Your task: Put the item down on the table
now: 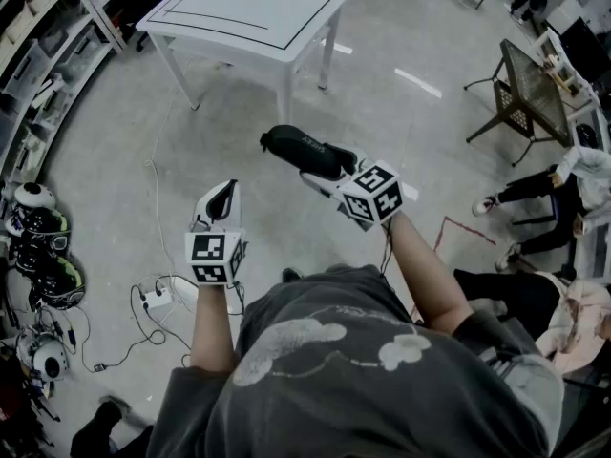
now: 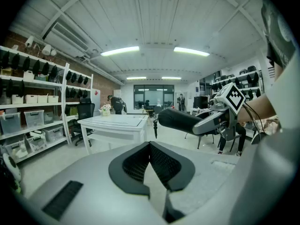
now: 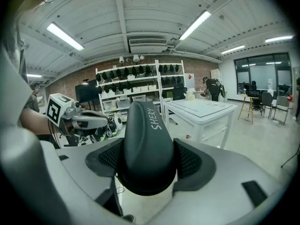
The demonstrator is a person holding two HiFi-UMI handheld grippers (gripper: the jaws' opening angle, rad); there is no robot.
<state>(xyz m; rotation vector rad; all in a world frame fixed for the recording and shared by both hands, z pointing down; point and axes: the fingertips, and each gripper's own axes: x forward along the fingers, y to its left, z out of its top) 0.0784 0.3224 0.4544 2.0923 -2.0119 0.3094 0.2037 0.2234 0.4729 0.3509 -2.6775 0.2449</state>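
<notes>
A black oblong case [image 1: 304,151] with white lettering is held over the floor, my right gripper [image 1: 323,172] shut on it. In the right gripper view the case [image 3: 145,144] fills the gap between both black pads and points forward. My left gripper [image 1: 221,198] hangs lower and to the left with its jaws together and nothing in them; its pads [image 2: 136,163] meet at their tips. The white table [image 1: 248,12] with black lines on top stands ahead, some way off. From the left gripper view the case [image 2: 180,121] and the right gripper [image 2: 220,118] show at the right.
Helmets [image 1: 38,227] lie by the shelving at the left. A power strip with cables [image 1: 158,299] is on the floor near my left side. A seated person [image 1: 535,194] and a mesh side table [image 1: 525,89] are at the right. Shelves [image 3: 136,86] line the brick wall.
</notes>
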